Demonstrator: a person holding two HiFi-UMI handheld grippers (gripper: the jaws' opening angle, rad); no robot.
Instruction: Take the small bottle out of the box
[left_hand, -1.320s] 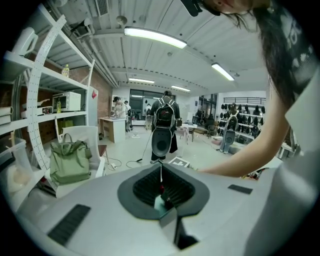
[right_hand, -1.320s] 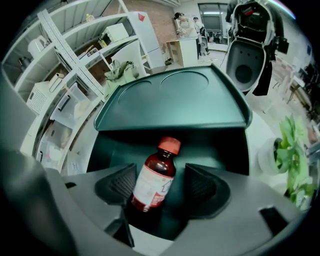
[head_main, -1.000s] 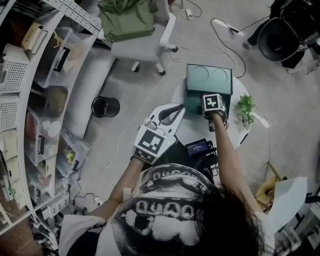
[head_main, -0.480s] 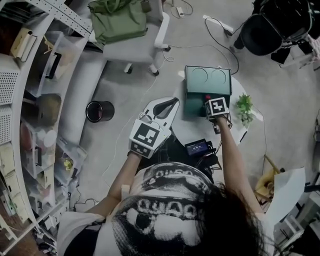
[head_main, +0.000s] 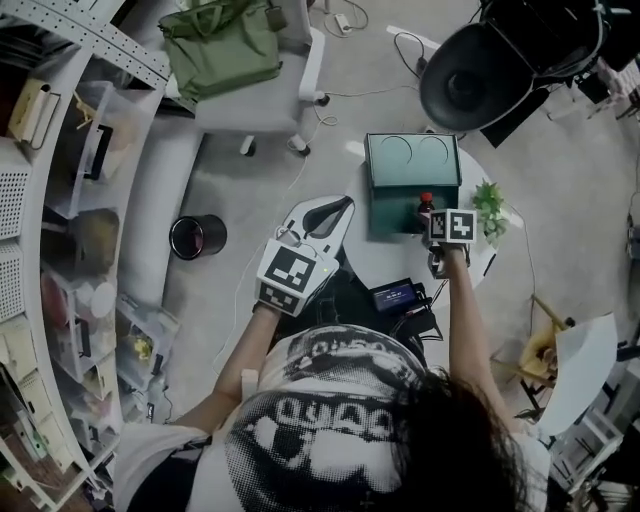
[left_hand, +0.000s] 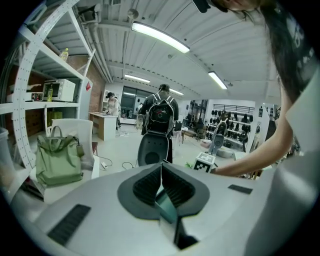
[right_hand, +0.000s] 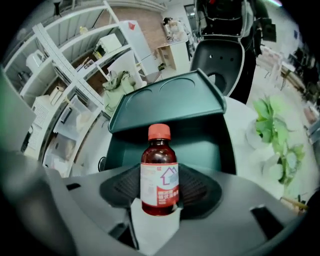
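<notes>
Bottle (right_hand: 159, 172) upright between fingers (right_hand: 201, 191) of right gripper (right_hand: 160, 182)

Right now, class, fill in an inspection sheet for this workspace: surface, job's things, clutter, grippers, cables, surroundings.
Surface: round white table, partly covered.
Job's things: small bottle, red cap, upright; green box, lid open.
Clutter: plant; black device.
Grippers: right gripper has just closed on the small bottle; left gripper shut, empty.
Cables: white cable on the floor.
Surroundings: shelves, chair with green bag, black bin.
</notes>
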